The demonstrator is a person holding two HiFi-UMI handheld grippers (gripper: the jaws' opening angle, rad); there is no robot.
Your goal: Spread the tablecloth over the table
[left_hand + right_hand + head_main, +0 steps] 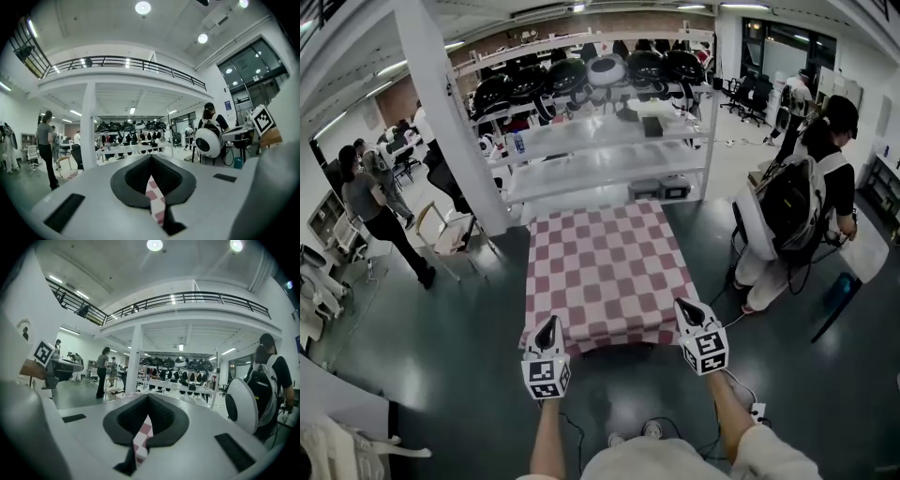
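Observation:
A red-and-white checked tablecloth (605, 267) lies stretched over a small table in the head view. My left gripper (547, 330) is shut on the cloth's near left corner, and my right gripper (687, 310) is shut on its near right corner. Both hold the near edge lifted, level with the tabletop. In the left gripper view a strip of checked cloth (154, 201) is pinched between the dark pads (136, 180). The right gripper view shows the same, with checked cloth (142, 439) squeezed between its pads (166, 420). The table under the cloth is hidden.
White shelving (600, 141) loaded with black helmets stands just beyond the table's far end. A person with a backpack (797, 202) stands close at the right, a white pillar (450, 122) and a chair (445, 234) at the left. People stand further left.

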